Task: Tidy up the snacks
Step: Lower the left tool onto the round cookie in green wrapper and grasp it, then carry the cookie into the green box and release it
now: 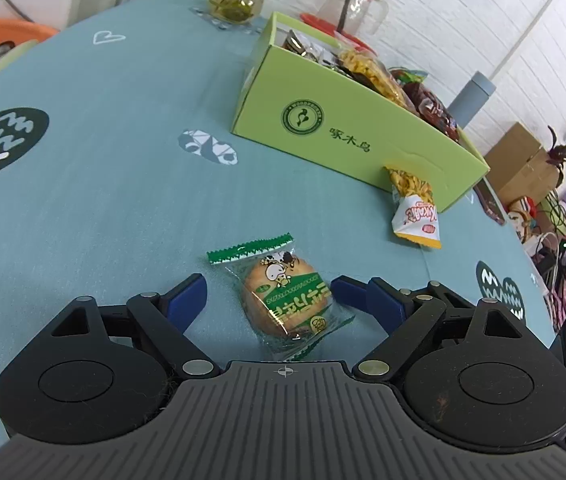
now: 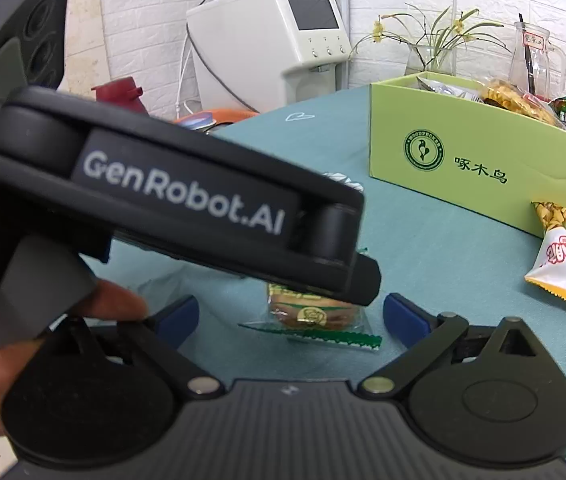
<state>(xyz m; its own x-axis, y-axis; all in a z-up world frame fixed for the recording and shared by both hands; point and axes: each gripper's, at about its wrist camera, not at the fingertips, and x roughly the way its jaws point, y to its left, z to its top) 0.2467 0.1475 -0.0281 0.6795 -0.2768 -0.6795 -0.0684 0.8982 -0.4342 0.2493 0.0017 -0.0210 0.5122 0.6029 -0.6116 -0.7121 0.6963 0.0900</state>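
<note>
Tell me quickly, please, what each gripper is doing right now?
Left gripper: open, straddling the biscuit packet, not gripping it.
Right gripper: open, holding nothing.

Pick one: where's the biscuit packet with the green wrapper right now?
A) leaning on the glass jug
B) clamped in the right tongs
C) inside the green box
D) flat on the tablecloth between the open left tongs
D: the biscuit packet lies on the tablecloth between the left tongs, blue pads clear of it.
</note>
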